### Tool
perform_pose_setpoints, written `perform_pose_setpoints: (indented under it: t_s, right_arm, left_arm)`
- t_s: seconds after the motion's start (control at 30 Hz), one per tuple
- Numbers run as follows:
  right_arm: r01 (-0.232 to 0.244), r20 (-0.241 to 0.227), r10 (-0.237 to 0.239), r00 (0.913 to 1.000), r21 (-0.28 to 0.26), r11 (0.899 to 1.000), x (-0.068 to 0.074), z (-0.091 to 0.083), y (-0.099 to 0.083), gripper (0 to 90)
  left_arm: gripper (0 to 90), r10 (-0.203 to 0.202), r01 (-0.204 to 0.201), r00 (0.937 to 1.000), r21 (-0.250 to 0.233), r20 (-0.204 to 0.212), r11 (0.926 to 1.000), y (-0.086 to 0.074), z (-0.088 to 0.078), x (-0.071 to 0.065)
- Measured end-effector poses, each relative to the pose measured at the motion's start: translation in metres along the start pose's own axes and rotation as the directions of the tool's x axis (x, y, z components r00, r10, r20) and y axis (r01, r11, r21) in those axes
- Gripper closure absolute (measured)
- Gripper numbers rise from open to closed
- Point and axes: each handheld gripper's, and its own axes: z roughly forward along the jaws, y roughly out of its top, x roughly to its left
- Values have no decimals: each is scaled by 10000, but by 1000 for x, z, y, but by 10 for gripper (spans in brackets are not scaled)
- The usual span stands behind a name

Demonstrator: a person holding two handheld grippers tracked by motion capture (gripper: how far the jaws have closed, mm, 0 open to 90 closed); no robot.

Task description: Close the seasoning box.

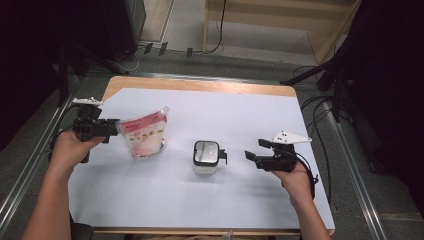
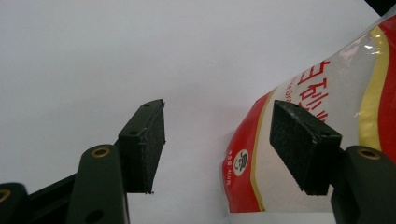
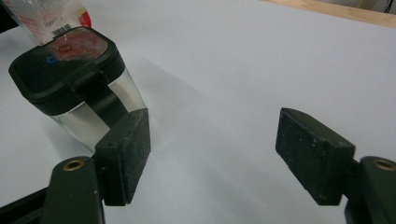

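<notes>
Two grippers stood over the white sheet [image 1: 250, 115]. Left gripper [image 1: 114, 127] gaped wide, nothing gripped; the red-and-clear pouch [image 1: 145, 134] stood at its 3 o'clock, just behind one pad [image 2: 299, 144]. Right gripper [image 1: 248, 155] also gaped, empty; the black-lidded clear container [image 1: 206, 157] sat at its 9 o'clock, apart from the pads [image 3: 128, 149].

Red-and-clear plastic pouch [image 2: 322, 140]: red Chinese characters at 1 o'clock, "400g" on round emblem at 7 o'clock.

Red-and-clear pouch [image 1: 145, 135] standing tilted, lidded clear container [image 1: 206, 157] upright well apart
</notes>
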Motion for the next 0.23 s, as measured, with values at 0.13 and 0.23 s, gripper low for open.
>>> perform_pose_setpoints:
  t_s: [0.13, 0.23]
  right_arm:
    - [126, 24, -127, 9999, 14, 9999, 0, 1, 0, 269]
    - [145, 247, -144, 9996, -27, 9999, 0, 2, 0, 269]
  left_arm:
    - [347, -161, 161, 9998, -11, 67, 9999, -1, 0, 2]
    - [345, -205, 205, 9998, -9, 48, 9998, -1, 0, 3]
